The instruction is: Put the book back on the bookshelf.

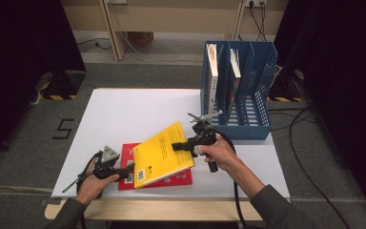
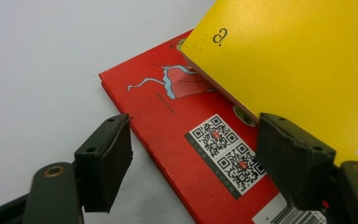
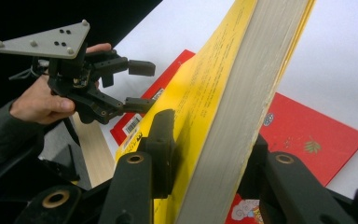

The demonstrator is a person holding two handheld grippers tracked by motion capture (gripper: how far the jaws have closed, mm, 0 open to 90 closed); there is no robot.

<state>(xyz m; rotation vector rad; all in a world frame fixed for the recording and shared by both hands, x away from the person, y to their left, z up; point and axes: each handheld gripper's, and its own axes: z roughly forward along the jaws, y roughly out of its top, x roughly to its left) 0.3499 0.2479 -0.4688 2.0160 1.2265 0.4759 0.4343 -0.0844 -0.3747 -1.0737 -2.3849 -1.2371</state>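
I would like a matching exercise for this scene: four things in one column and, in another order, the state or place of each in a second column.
Things:
1. yellow book
2. red book
3. left gripper
4. blue file rack

States or places:
A. lies flat on the white table
B. stands at the far right of the table, with books upright in it
C. clamped at its edge by the right gripper, tilted up
D. jaws open, nothing pressed between them

Pairs: 1-C, 2-A, 3-D, 4-B
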